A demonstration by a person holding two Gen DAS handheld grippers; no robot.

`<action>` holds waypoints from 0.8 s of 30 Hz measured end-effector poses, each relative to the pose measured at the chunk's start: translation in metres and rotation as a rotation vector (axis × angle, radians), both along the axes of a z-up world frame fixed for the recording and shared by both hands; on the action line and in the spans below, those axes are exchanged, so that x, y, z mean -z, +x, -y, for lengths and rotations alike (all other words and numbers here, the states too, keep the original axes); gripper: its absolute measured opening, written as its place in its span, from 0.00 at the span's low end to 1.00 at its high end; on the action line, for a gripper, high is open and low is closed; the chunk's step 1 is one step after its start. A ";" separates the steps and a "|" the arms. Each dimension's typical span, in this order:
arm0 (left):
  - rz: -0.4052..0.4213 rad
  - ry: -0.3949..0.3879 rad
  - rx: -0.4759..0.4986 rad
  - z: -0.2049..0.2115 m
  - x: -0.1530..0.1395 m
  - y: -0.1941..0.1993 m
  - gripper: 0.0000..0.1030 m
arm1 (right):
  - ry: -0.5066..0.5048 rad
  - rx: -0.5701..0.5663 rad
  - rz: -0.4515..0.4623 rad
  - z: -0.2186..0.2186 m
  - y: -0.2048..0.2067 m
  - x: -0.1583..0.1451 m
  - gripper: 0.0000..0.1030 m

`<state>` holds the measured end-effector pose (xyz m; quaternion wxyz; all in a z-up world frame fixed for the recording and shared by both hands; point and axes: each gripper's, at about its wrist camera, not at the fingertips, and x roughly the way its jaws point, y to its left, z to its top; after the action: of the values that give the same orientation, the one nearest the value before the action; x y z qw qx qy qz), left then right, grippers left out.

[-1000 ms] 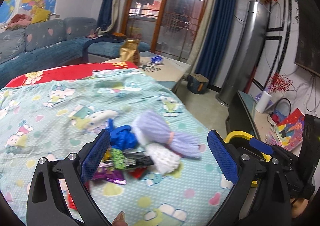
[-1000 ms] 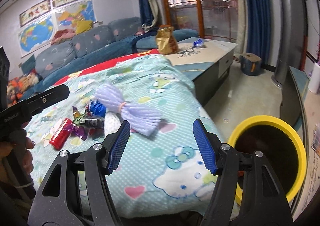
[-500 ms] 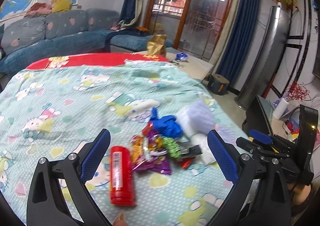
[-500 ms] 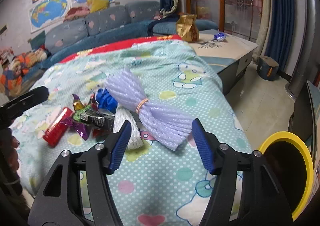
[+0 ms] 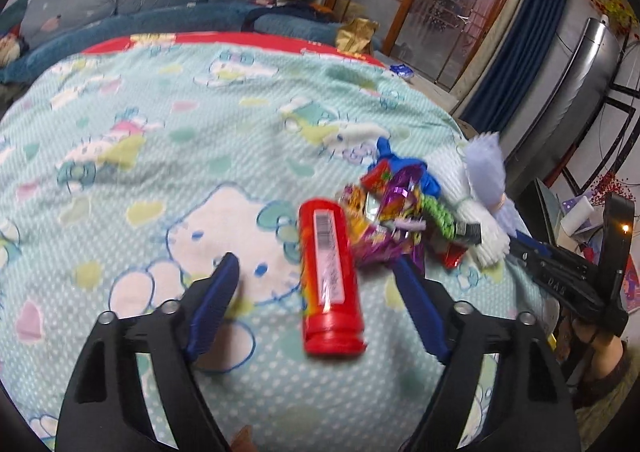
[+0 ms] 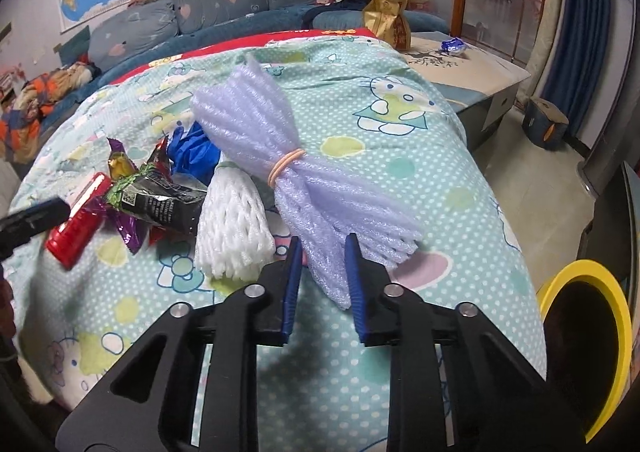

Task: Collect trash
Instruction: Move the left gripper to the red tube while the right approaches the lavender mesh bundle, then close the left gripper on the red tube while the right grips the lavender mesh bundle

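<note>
While nothing shows in the yellow bin (image 6: 618, 316) off the bed's (image 6: 420, 179) right edge, the right claw (image 6: 322, 272) is closing on the purple foam bundle (image 6: 280, 155) and the left claw (image 5: 316, 288), unclenched but closing, straddles the red tube (image 5: 330, 276) near the wrappers (image 5: 392, 219).

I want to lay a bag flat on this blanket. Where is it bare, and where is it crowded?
Bare: the blanket left of the red tube, back to the red edge; also beyond the purple foam bundle toward the low table. Crowded: wrappers, white net and bundle, packed between tube and the blanket's right edge.
</note>
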<state>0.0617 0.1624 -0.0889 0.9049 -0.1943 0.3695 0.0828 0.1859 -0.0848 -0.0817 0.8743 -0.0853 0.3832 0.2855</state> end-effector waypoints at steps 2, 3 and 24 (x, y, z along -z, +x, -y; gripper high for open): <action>-0.012 -0.007 0.010 0.001 0.004 -0.002 0.63 | 0.018 0.011 -0.003 0.004 -0.002 -0.002 0.13; -0.023 -0.015 0.019 0.001 0.008 -0.002 0.60 | 0.025 0.014 -0.002 0.006 -0.003 -0.003 0.12; 0.128 0.048 0.023 0.011 -0.051 -0.009 0.29 | 0.164 0.013 0.057 0.031 -0.039 -0.048 0.11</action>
<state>0.0530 0.1518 -0.0374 0.9320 -0.1731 0.3110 0.0689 0.1474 -0.1157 -0.0338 0.8907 -0.0189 0.3341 0.3077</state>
